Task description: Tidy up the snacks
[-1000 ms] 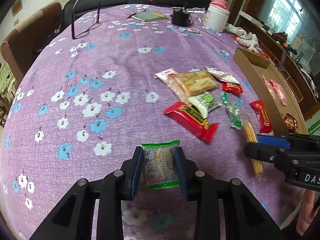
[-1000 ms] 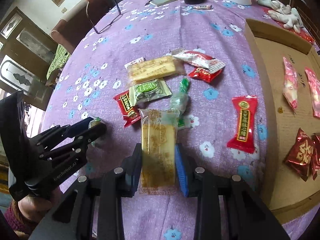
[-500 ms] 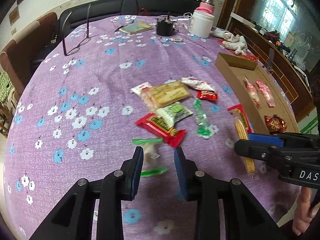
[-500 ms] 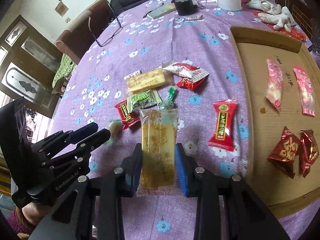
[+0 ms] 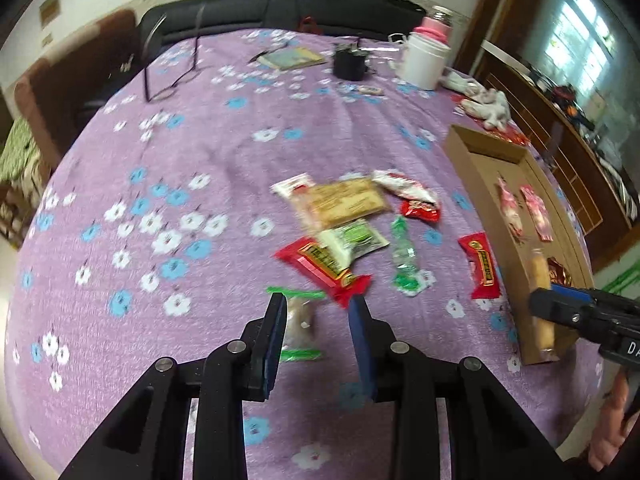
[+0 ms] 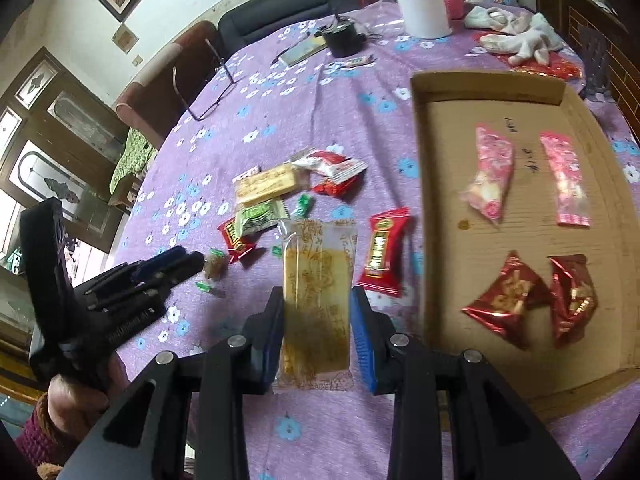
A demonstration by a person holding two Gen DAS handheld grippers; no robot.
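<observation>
Right now your right hand-held gripper (image 6: 317,322) is clamped on the long yellow wafer packet (image 6: 316,292), held by its sides with the far end sticking out ahead of the pads, probably so it can go down flat in the cardboard tray (image 6: 420,208) just to its right. Your left hand-held gripper (image 5: 316,338) carries a small green-edged snack packet (image 5: 299,322); it sits against the left pad, and blur keeps you from telling whether the right pad presses it too, though the packet looks lifted off the purple floral table (image 5: 200,152).

The right wrist view gives you the tray floor: two pink packets (image 6: 490,172) at the far end, two dark red foil ones (image 6: 504,298) nearer, bare cardboard between. The left wrist view shows that tray only edge-on, but gives the loose pile more plainly, with the red bar (image 5: 326,266), the green-and-white packet (image 5: 352,240) and the tan biscuit pack (image 5: 344,204) overlapping, and a red packet (image 5: 484,266) just beside the tray wall
</observation>
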